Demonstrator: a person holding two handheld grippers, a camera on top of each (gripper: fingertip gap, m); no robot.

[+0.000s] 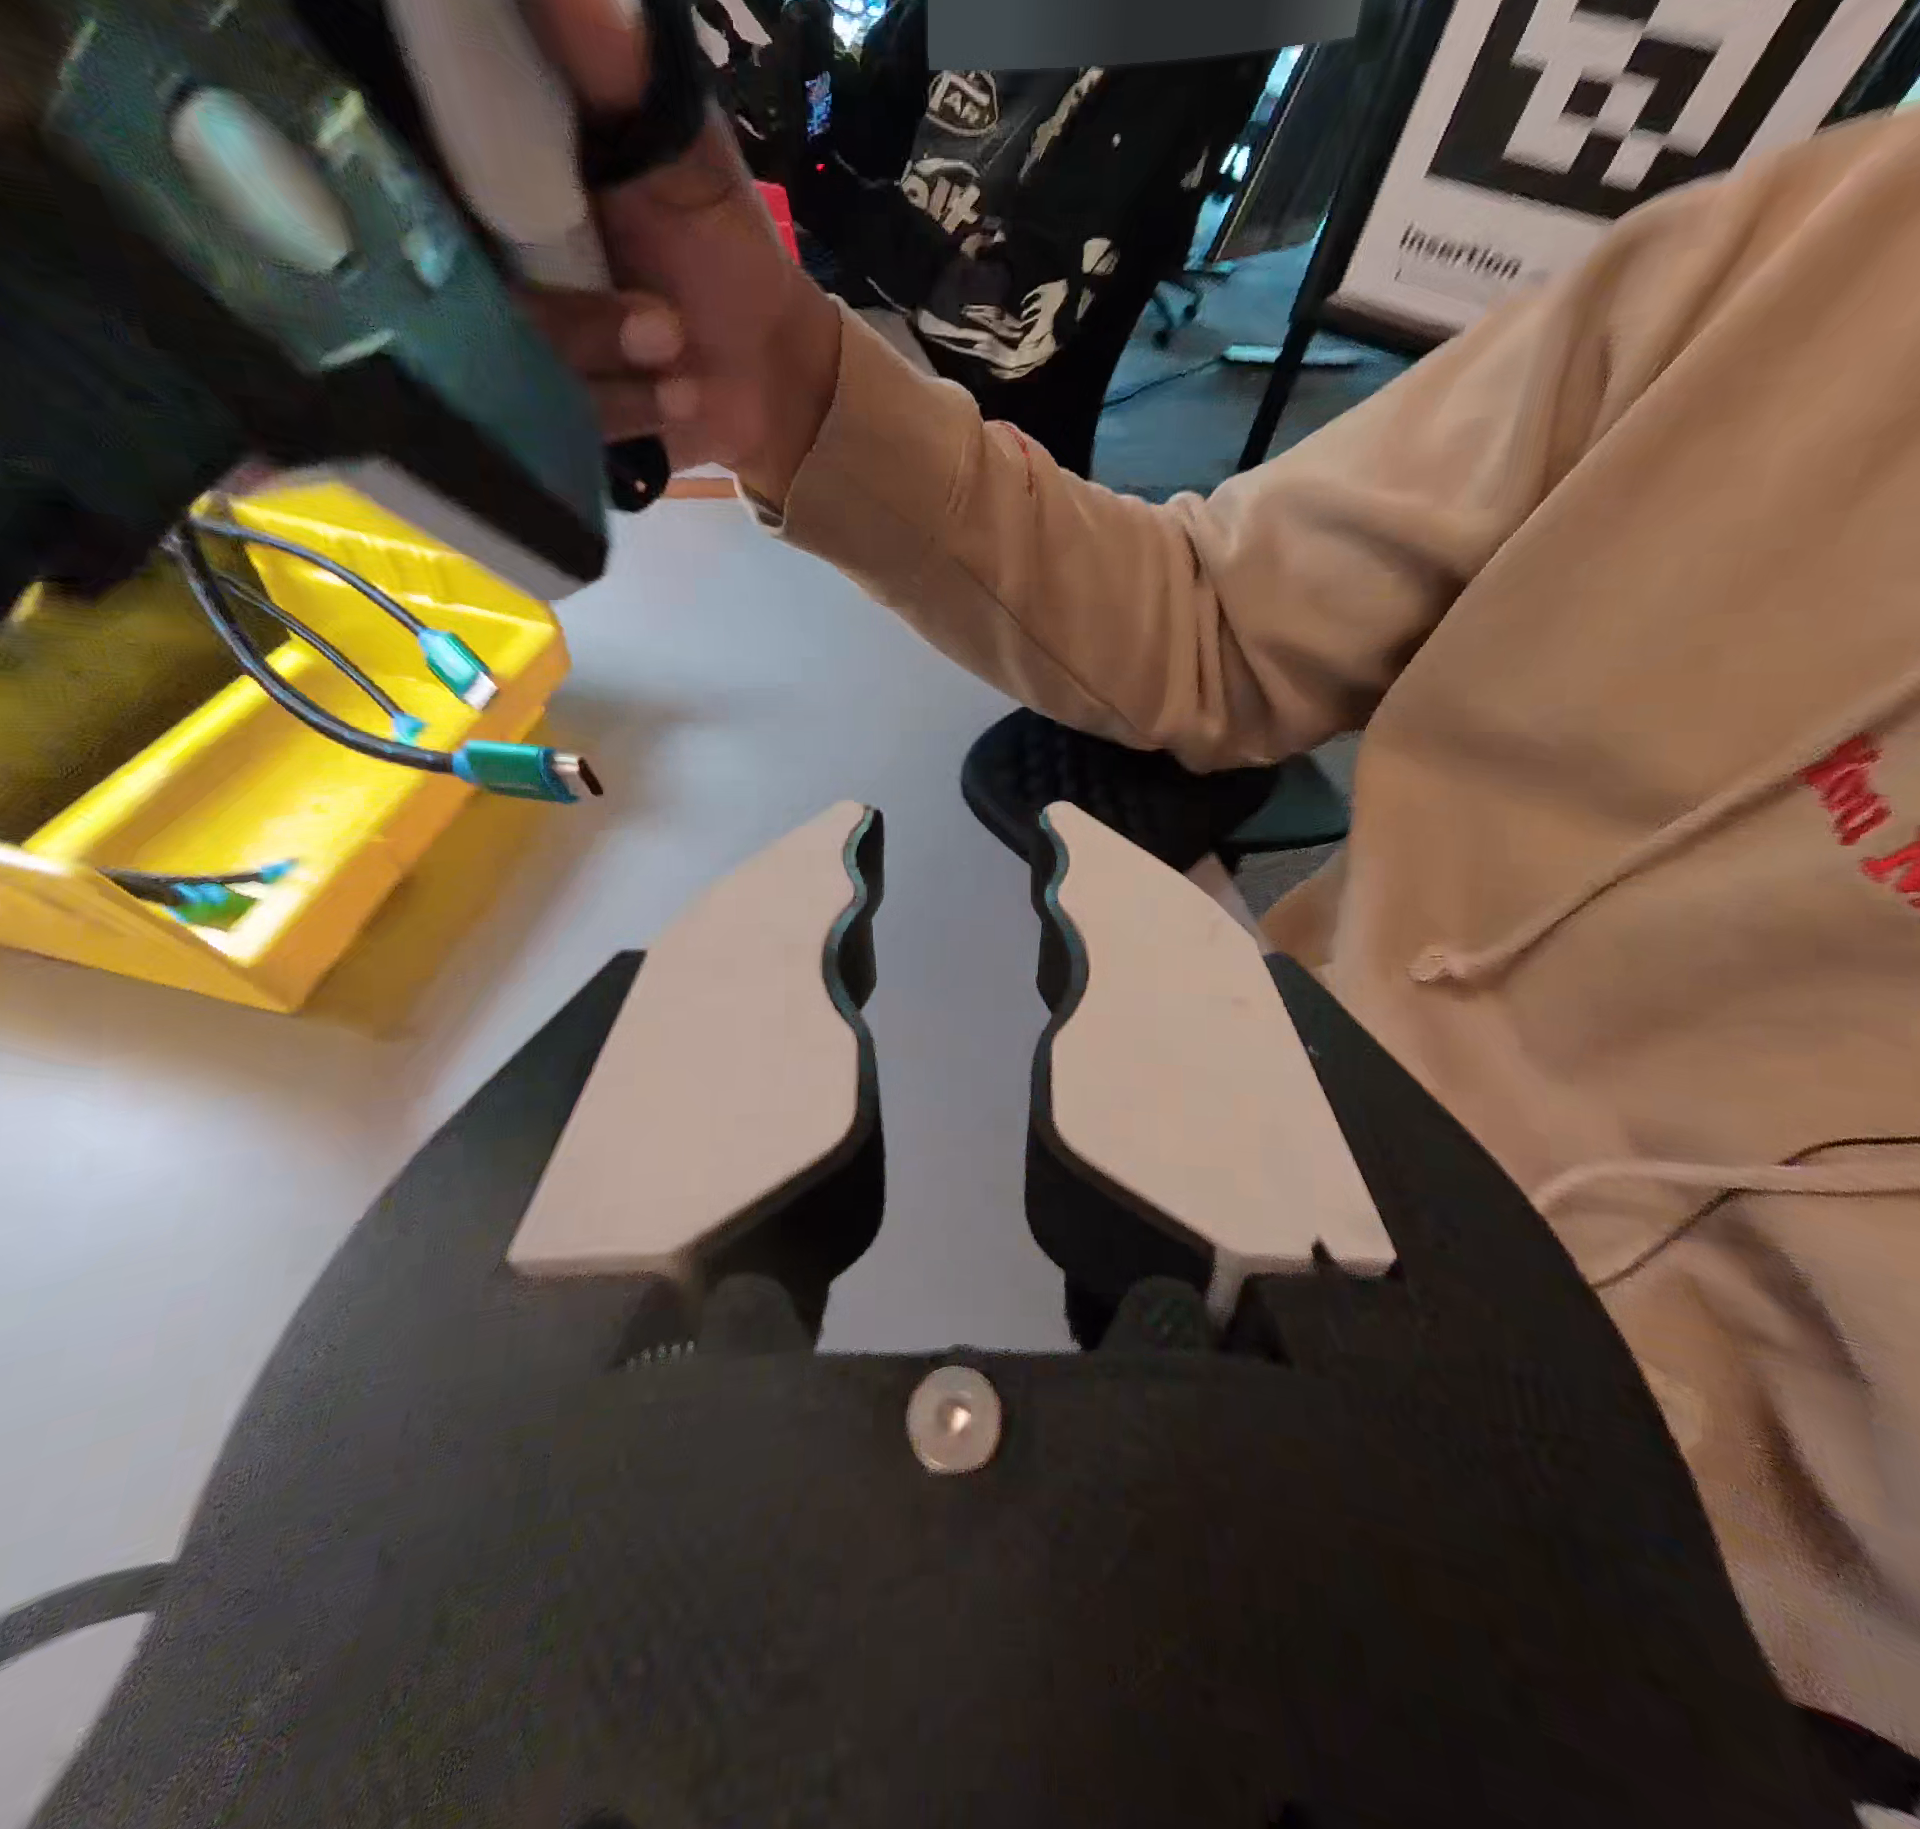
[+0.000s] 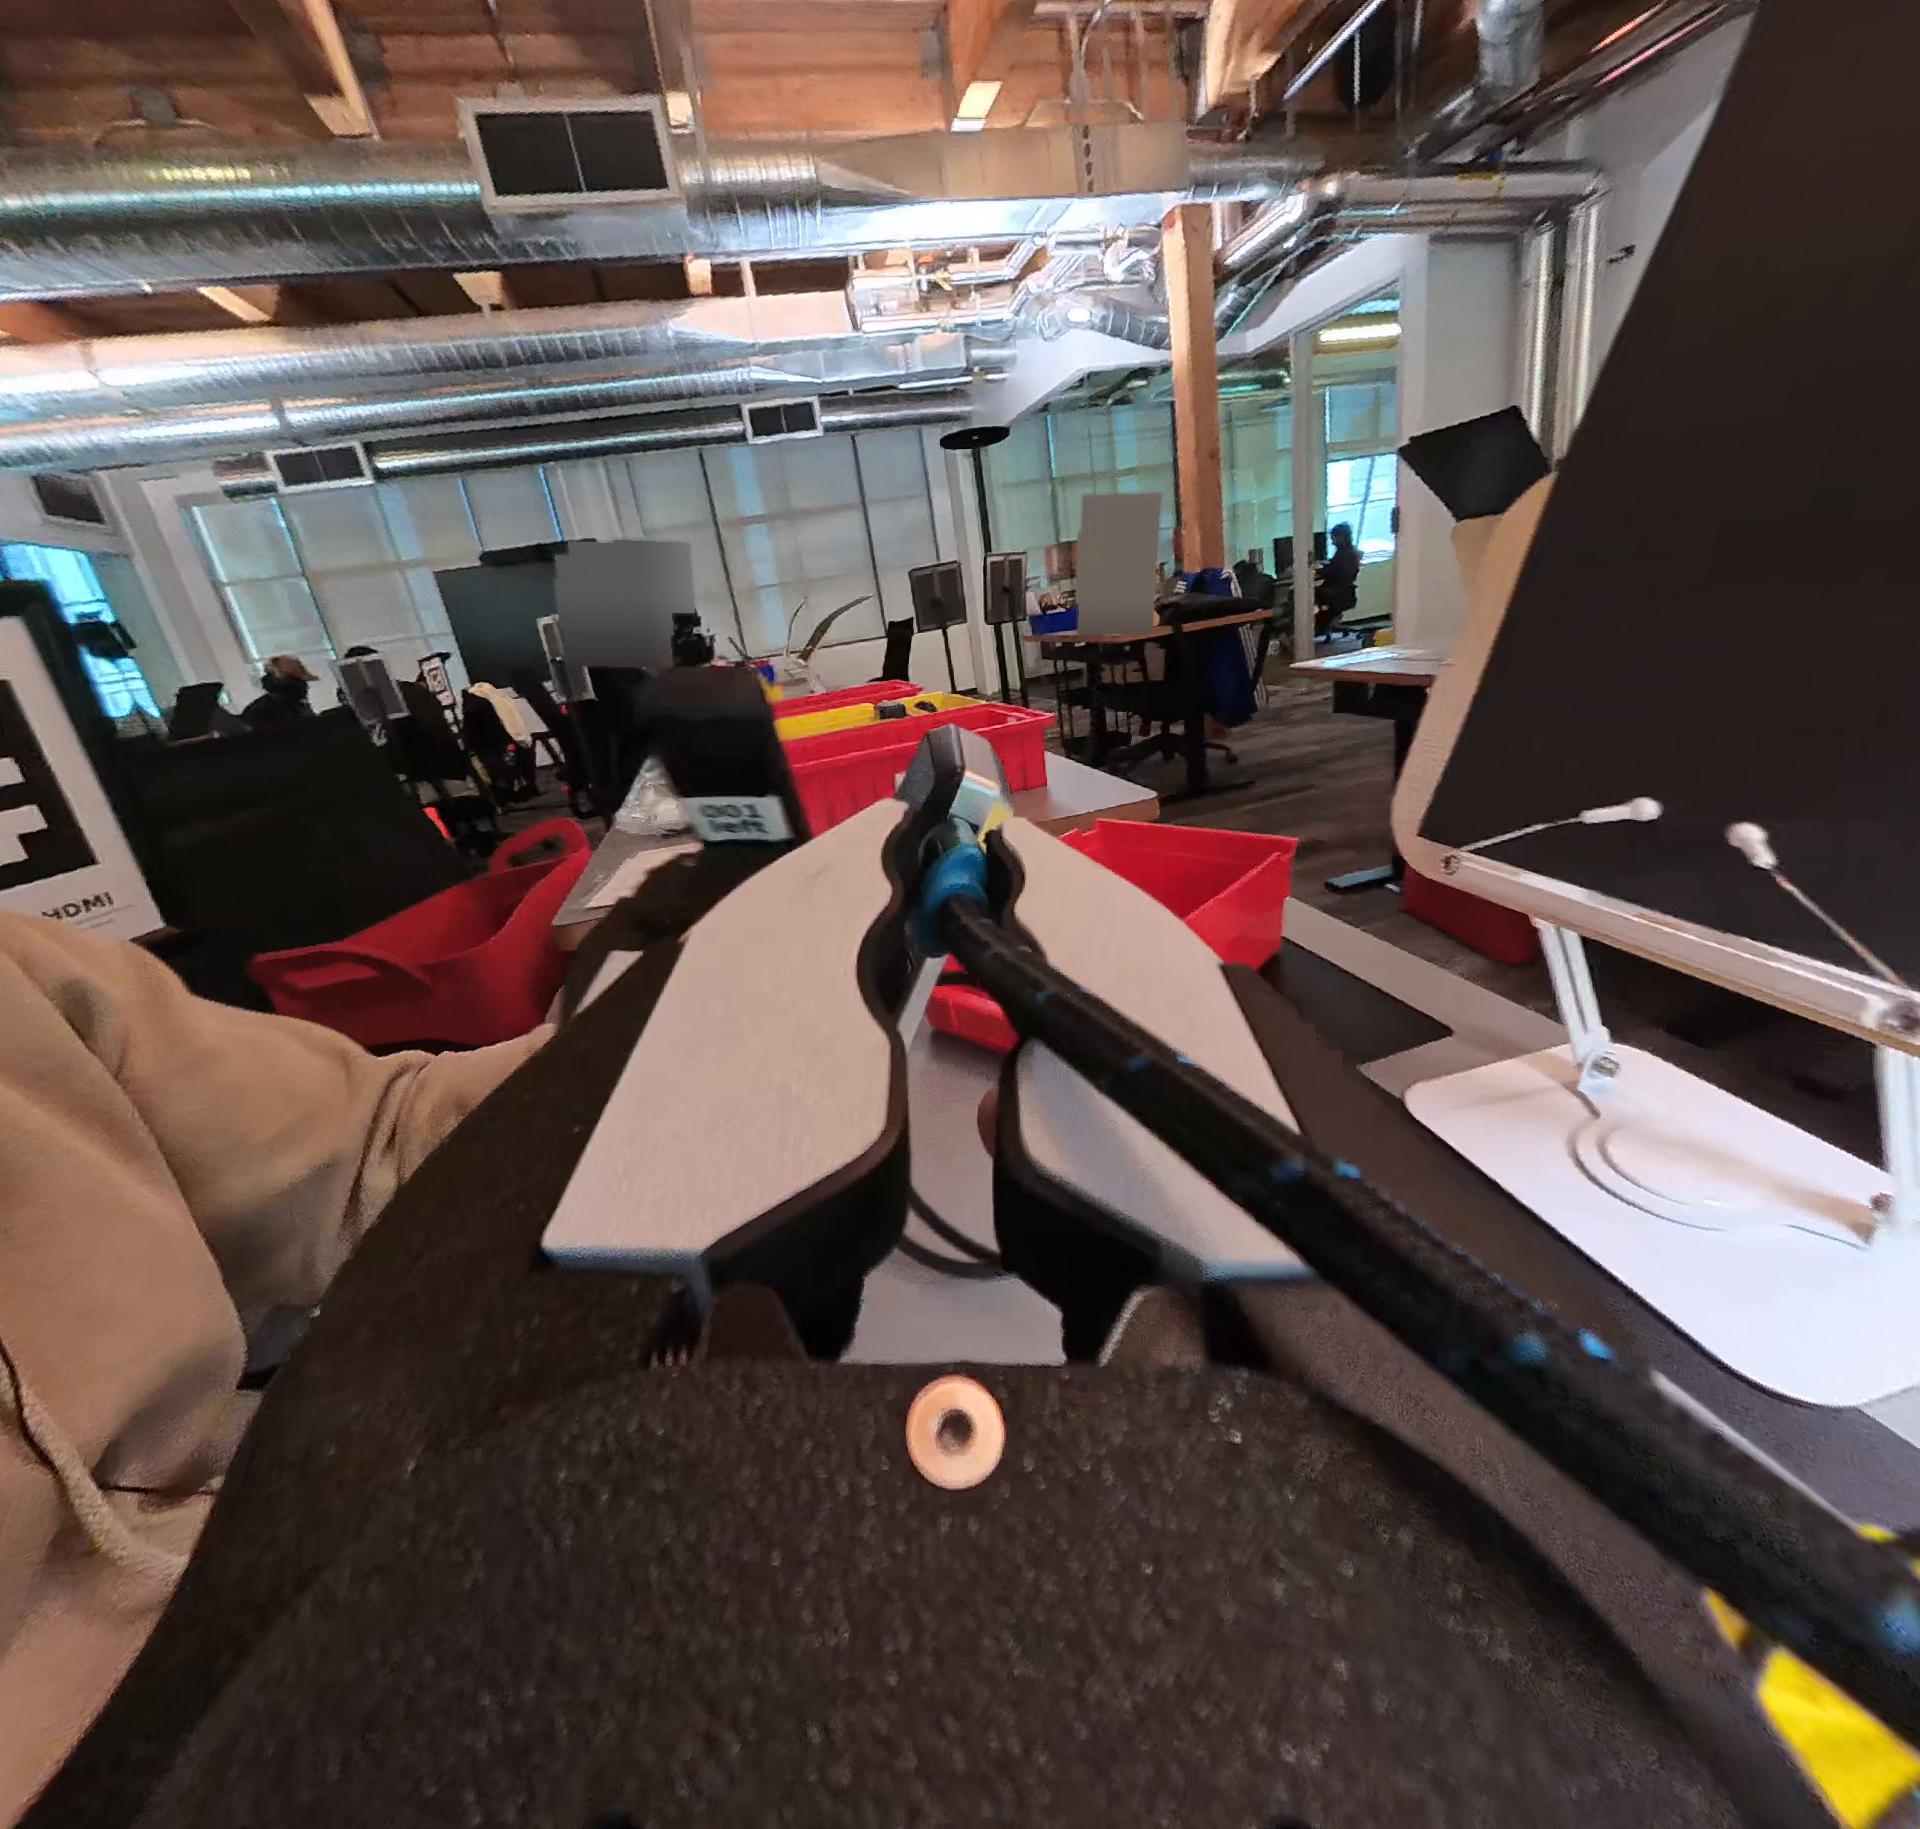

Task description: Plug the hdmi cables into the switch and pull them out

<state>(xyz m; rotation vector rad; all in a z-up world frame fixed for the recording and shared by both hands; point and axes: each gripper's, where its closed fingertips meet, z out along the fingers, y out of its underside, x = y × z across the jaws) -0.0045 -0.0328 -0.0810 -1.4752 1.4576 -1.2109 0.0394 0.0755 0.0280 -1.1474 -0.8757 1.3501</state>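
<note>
Left gripper (image 1: 956, 844) is held parted and empty over bench (image 1: 748, 657); HDMI cable (image 2: 1195, 1083) is clamped by right gripper (image 2: 951, 849).

An open-plan office or lab loft: exposed wooden ceiling beams (image 2: 249, 65), silver air ducts (image 2: 312, 221), tall windows (image 2: 790, 532), rows of desks (image 2: 1143, 626), red storage bins (image 2: 914, 756), and what seem people working, though blurred.

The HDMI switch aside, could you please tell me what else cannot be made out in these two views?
- Switch: in neither view.
- Cable: far end leaves the right wrist view's lower right edge.
- Yellow bin: rear hidden behind the blurred right gripper in the left wrist view.
- Plug: too blurred to tell its type.
</note>
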